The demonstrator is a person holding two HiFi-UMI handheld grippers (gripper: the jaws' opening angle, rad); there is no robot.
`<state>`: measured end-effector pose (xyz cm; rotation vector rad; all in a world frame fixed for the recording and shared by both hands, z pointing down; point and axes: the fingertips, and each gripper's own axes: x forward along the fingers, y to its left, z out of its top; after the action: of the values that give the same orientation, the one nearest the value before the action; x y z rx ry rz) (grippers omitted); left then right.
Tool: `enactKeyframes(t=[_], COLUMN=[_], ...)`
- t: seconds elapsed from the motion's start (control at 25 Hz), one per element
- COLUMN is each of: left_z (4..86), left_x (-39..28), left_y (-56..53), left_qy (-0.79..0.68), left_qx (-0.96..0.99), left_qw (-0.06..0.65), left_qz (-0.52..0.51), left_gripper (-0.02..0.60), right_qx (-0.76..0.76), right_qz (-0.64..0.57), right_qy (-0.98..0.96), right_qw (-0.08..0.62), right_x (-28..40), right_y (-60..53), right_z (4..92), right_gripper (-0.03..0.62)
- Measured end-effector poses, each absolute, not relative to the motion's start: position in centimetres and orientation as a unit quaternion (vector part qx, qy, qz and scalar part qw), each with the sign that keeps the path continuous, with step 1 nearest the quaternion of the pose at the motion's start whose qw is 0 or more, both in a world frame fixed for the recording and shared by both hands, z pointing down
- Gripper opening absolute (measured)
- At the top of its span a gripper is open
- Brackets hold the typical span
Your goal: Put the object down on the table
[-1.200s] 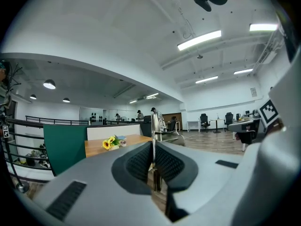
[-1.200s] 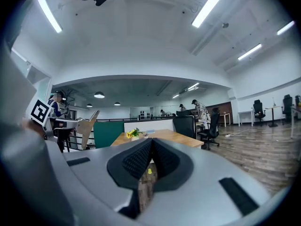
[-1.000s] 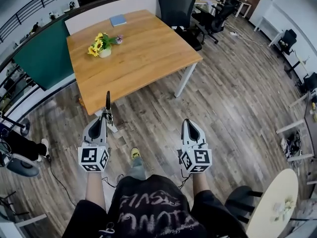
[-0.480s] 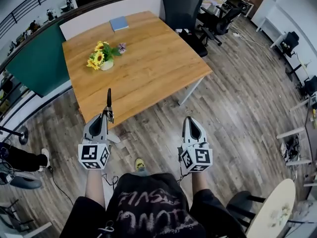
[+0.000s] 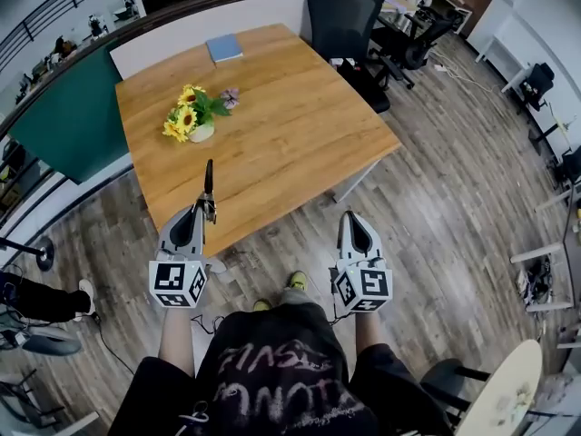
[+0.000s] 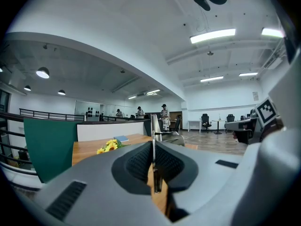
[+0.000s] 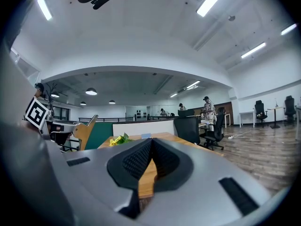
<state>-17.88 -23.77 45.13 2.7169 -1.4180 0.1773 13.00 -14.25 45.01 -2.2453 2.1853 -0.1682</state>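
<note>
Left gripper (image 5: 203, 213) fingers clamp a thin dark tool (image 5: 209, 178), long axis pointing forward at the surface (image 5: 300, 125) just ahead. Right gripper (image 5: 352, 220) closed, empty, farther back.

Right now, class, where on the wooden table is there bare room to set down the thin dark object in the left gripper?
The table is bare along its near edge and whole right half, from the flowers across to the corner by the chair. The far left is busier: the flowers, with the blue book behind them.
</note>
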Motion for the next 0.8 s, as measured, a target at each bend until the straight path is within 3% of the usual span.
enactKeyframes(t=[0.8], left_z=[47.6], left_x=[-10.8], left_y=[-36.5], left_qy=[-0.487], left_qx=[0.864], left_qw=[0.008], left_qz=[0.130], left_gripper=[0.015], right_qx=[-0.645], right_qz=[-0.051], right_qy=[0.762], right_qw=[-0.001], right_x=[17.7], right_y=[-32.3], right_z=[46.0], right_gripper=[0.005])
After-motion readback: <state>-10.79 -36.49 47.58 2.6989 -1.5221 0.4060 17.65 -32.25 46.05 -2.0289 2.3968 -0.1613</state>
